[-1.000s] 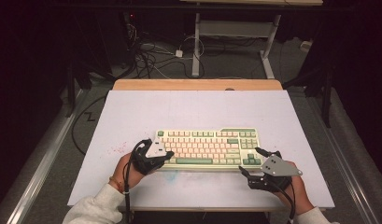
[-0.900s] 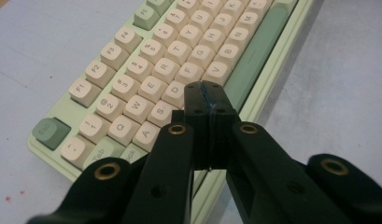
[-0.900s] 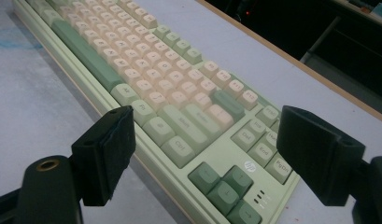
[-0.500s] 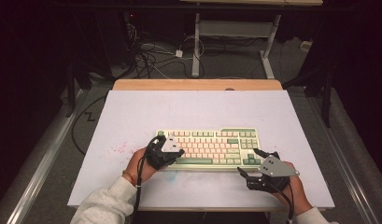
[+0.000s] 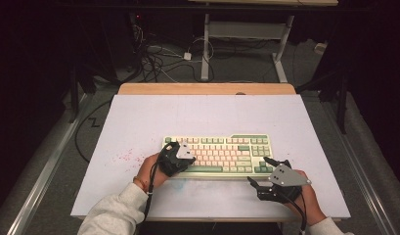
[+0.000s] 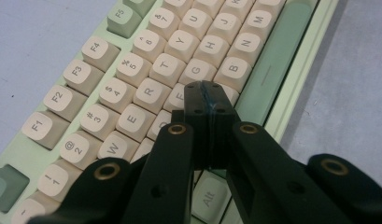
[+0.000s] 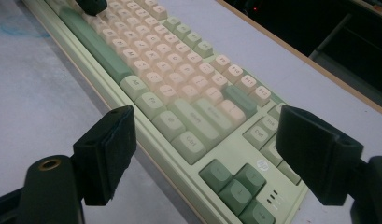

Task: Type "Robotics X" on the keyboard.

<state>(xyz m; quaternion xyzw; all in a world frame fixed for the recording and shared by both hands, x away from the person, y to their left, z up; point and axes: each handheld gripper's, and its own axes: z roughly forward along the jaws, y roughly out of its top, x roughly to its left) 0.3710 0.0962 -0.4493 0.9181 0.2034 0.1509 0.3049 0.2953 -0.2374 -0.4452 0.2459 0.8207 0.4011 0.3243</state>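
High view — keyboard: a pale green mechanical keyboard [image 5: 218, 154] with cream and green keys lies flat on the near half of the white table top [image 5: 207, 117], long side across the view.
High view — left gripper: the left gripper [image 5: 184, 157] sits over the keyboard's left end, jaws pressed together, the person's left hand [image 5: 151, 171] behind it on the near side.
High view — right gripper: the right gripper [image 5: 262, 172] rests just beside the keyboard's near right corner, off the keys, jaws spread wide with nothing between them; the right hand [image 5: 305, 198] holds it from below.
High view — surroundings: faint red specks [image 5: 124, 156] mark the table left of the keyboard.

Left gripper view — jaws: the two black jaws meet tip to tip, nothing clamped; the tips [image 6: 208, 95] stand over the letter rows around F and the key below it — whether they touch a key I cannot tell.
Left gripper view — keys: the green space bar [image 6: 272, 65] runs just beside the tips.

Right gripper view — jaws: wide apart, empty, framing the keyboard's right end.
Right gripper view — keys: the dark green arrow keys [image 7: 237, 184] lie nearest, between the jaws.
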